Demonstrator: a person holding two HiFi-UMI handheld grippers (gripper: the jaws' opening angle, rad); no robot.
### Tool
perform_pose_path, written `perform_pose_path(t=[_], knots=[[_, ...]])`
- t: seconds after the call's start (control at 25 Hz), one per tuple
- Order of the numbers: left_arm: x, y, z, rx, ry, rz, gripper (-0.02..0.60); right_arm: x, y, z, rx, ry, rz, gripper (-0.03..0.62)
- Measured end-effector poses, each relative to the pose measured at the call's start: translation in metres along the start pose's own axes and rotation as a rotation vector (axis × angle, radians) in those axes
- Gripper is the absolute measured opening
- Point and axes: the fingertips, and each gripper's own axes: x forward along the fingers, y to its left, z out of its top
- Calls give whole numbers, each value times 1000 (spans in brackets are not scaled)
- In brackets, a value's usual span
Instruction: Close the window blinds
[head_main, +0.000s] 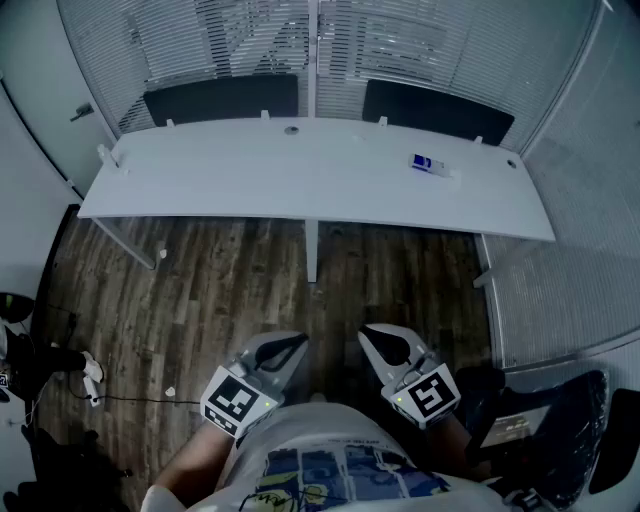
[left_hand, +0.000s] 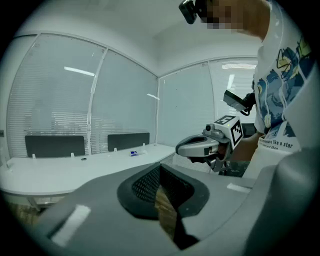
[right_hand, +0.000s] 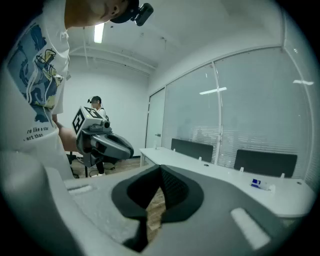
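Observation:
White slatted window blinds (head_main: 220, 40) hang behind the long white desk (head_main: 300, 190), and shapes beyond the glass show through the slats. In the gripper views the blinds (left_hand: 55, 120) (right_hand: 250, 135) cover the lower glass. Both grippers are held low by my torso, far from the blinds, over the wood floor. My left gripper (head_main: 288, 350) (left_hand: 160, 172) is shut with nothing in it. My right gripper (head_main: 380, 338) (right_hand: 160, 172) is likewise shut and empty. Each gripper shows in the other's view: the right gripper (left_hand: 185, 148) and the left gripper (right_hand: 125, 148).
Two dark panels (head_main: 220, 98) (head_main: 435, 108) stand along the desk's far edge. A small blue-and-white item (head_main: 430, 165) lies on the desk at the right. A dark chair (head_main: 545, 420) stands at my right, and cables and gear (head_main: 40, 380) lie at the left. Another person (right_hand: 96, 104) stands far back.

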Motion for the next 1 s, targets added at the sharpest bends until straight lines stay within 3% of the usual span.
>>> perform_pose_path(t=[1.0], knots=[[16,18,3,-52,-18,14,2,10,-17,-17,47,26,35,3]])
